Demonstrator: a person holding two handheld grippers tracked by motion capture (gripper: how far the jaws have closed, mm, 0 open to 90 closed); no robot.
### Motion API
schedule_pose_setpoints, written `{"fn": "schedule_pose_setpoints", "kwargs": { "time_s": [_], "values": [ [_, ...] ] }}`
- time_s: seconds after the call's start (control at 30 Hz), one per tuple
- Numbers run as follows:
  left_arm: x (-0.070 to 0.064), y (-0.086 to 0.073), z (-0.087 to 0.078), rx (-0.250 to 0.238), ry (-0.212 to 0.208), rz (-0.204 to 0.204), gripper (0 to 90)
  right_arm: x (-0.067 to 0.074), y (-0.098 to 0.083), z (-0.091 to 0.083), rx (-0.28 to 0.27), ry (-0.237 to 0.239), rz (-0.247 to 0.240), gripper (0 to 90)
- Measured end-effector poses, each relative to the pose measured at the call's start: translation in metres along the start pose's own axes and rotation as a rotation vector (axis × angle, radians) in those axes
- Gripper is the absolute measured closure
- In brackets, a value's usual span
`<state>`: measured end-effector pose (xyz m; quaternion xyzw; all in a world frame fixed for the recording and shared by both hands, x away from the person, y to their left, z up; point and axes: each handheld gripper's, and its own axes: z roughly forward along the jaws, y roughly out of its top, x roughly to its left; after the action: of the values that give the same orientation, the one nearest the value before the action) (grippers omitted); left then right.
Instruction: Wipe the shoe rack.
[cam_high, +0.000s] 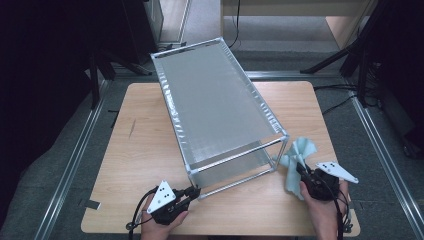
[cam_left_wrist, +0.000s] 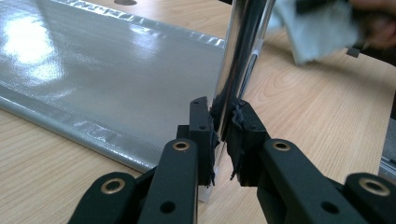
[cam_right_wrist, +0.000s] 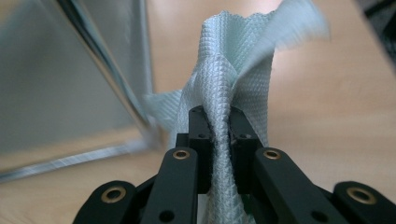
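A long box-shaped frame of shiny metal tubes (cam_high: 220, 107), skinned with grey mesh, lies across the wooden table (cam_high: 145, 145). My left gripper (cam_high: 192, 192) is shut on the frame's near left corner post (cam_left_wrist: 236, 70), the pads pinching the chrome tube. A pale blue-green waffle-weave cloth (cam_high: 299, 152) hangs bunched beside the frame's near right corner. My right gripper (cam_high: 302, 172) is shut on that cloth (cam_right_wrist: 233, 74), whose folds rise from between the jaws. The frame's corner tube (cam_right_wrist: 109, 79) stands just left of the cloth in the right gripper view.
The grey mesh panel (cam_left_wrist: 93, 70) lies on the tabletop ahead of the left gripper. Metal floor rails (cam_high: 75, 155) run along both sides of the table. Dark tripod legs (cam_high: 340, 55) and cables stand at the back right.
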<state>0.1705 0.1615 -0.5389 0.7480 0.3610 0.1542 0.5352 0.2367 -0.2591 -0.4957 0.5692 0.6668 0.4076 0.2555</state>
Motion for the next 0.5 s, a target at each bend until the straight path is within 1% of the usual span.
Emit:
{"fn": "schedule_pose_setpoints", "kwargs": {
  "time_s": [0.07, 0.1, 0.13, 0.17, 0.2, 0.27, 0.3, 0.33, 0.37, 0.4, 0.43, 0.47, 0.5],
  "values": [
    [0.0, 0.0, 0.0, -0.001, 0.001, 0.001, 80.8, 0.008, 0.015, -0.012, -0.052, 0.012, -0.011, 83.0],
    [0.0, 0.0, 0.0, -0.002, 0.001, 0.0, 80.8, 0.014, 0.024, -0.02, -0.085, 0.022, -0.017, 82.9],
    [0.0, 0.0, 0.0, -0.002, 0.001, -0.001, 80.8, 0.021, 0.035, -0.028, -0.13, 0.03, -0.024, 83.0],
    [0.0, 0.0, 0.0, -0.002, 0.001, -0.001, 80.8, 0.026, 0.041, -0.034, -0.157, 0.035, -0.025, 83.0],
    [0.0, -0.001, 0.0, -0.004, 0.001, -0.002, 80.8, 0.036, 0.055, -0.043, -0.209, 0.054, -0.039, 83.0],
    [0.0, -0.001, 0.0, -0.004, -0.001, 0.002, 80.8, 0.046, 0.067, -0.052, -0.263, 0.081, -0.049, 82.9],
    [0.0, -0.001, 0.0, -0.008, -0.002, -0.004, 80.8, 0.056, 0.077, -0.057, -0.294, 0.11, -0.056, 82.9],
    [0.0, -0.001, 0.0, -0.007, -0.001, -0.002, 80.8, 0.063, 0.085, -0.058, -0.305, 0.126, -0.072, 82.9],
    [0.0, -0.001, 0.0, -0.007, -0.001, -0.002, 80.8, 0.063, 0.085, -0.058, -0.305, 0.126, -0.072, 82.9],
    [0.0, -0.001, 0.0, -0.007, 0.0, -0.002, 80.8, 0.079, 0.097, -0.054, -0.318, 0.153, -0.106, 82.8],
    [0.0, -0.001, 0.0, -0.007, -0.001, -0.002, 80.8, 0.083, 0.101, -0.05, -0.311, 0.151, -0.12, 82.8],
    [0.0, -0.001, 0.0, -0.007, -0.001, -0.002, 80.8, 0.09, 0.104, -0.041, -0.291, 0.149, -0.138, 82.7],
    [0.0, -0.001, 0.0, -0.007, 0.0, -0.001, 80.9, 0.092, 0.106, -0.035, -0.277, 0.144, -0.146, 82.7]
  ]
}}
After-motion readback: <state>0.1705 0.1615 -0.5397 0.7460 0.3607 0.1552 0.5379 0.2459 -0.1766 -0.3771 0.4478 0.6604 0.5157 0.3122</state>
